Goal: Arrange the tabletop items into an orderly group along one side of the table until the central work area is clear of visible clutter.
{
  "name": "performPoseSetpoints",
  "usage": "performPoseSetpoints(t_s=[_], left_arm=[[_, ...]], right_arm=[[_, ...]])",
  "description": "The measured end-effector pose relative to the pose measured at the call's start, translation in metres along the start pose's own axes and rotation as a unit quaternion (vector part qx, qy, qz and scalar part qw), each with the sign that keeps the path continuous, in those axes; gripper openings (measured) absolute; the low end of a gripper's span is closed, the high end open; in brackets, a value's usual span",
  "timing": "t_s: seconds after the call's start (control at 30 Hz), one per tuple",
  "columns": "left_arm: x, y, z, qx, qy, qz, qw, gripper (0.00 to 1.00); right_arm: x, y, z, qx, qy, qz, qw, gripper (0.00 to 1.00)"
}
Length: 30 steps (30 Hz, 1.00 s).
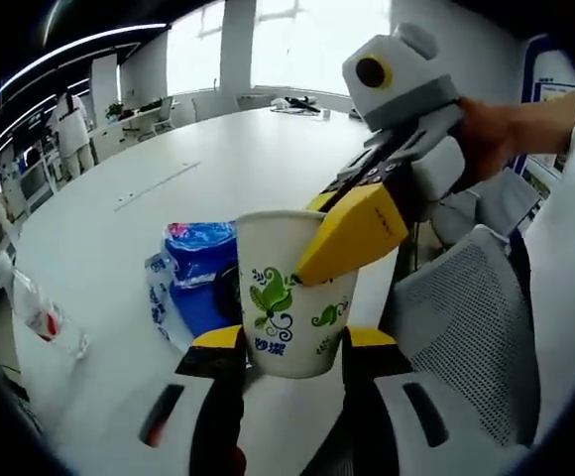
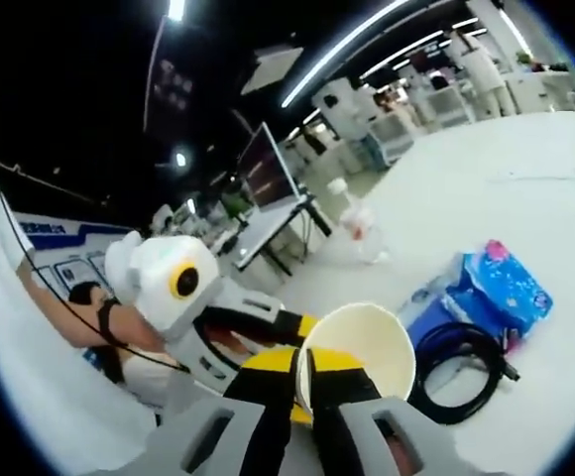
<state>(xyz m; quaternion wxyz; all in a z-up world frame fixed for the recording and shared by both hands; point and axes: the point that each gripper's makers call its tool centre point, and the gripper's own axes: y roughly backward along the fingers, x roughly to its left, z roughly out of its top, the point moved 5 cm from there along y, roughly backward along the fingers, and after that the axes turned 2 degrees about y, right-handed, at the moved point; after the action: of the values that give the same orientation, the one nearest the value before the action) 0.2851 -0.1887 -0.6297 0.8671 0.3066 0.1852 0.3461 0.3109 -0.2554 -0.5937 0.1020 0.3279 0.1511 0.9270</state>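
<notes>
Left gripper view: paper cup (image 1: pixel 292 297), white w/ green leaf print, sits upright btwn the left gripper (image 1: pixel 292 347) jaws near the table (image 1: pixel 169 188) edge; yellow jaw tips sit against both sides of its base, so jaws clamped on cup. Right gripper (image 1: pixel 352 233) comes in from the right, one yellow jaw laid over the cup's outer wall at the rim.

Right gripper view: right gripper (image 2: pixel 305 382) jaws nearly together, pinching the cup (image 2: pixel 362 352) rim, one jaw inside, one outside. Cup interior looks empty. Left gripper (image 2: pixel 268 332) shows just beside the cup, a person's hand (image 2: pixel 89 312) behind it.

Behind the cup on the table: blue plastic pack (image 1: pixel 200 248) lying flat, black coiled cable (image 2: pixel 461 372) just beside it and near the cup. Clear plastic bottle (image 1: pixel 40 312) w/ red label stands well apart, near the far table edge. Grey mesh chair (image 1: pixel 471 327) next to the table, by the cup side.
</notes>
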Motion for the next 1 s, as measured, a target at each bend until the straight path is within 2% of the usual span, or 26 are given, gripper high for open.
performPoseSetpoints(t_s=[0.23, 0.4, 0.5, 0.7, 1.0], left_arm=[[0.014, 0.000, 0.004, -0.013, 0.036, 0.032, 0.9987, 0.37], [0.026, 0.006, -0.001, -0.020, 0.063, 0.057, 0.9962, 0.39], [0.029, 0.011, -0.002, -0.040, 0.106, 0.056, 0.9920, 0.44], [0.043, 0.024, -0.010, -0.057, 0.128, 0.087, 0.9862, 0.45], [0.067, 0.050, -0.024, -0.085, 0.173, 0.139, 0.9714, 0.44]], right_arm=[[-0.012, -0.005, 0.012, -0.019, -0.006, -0.023, 0.9995, 0.00], [-0.022, -0.014, 0.018, -0.025, -0.007, -0.040, 0.9989, 0.00], [-0.027, -0.019, 0.022, -0.027, -0.008, -0.046, 0.9986, 0.00], [-0.036, -0.028, 0.025, -0.018, -0.013, -0.051, 0.9985, 0.00], [-0.043, -0.051, 0.033, 0.016, 0.006, -0.050, 0.9986, 0.00]])
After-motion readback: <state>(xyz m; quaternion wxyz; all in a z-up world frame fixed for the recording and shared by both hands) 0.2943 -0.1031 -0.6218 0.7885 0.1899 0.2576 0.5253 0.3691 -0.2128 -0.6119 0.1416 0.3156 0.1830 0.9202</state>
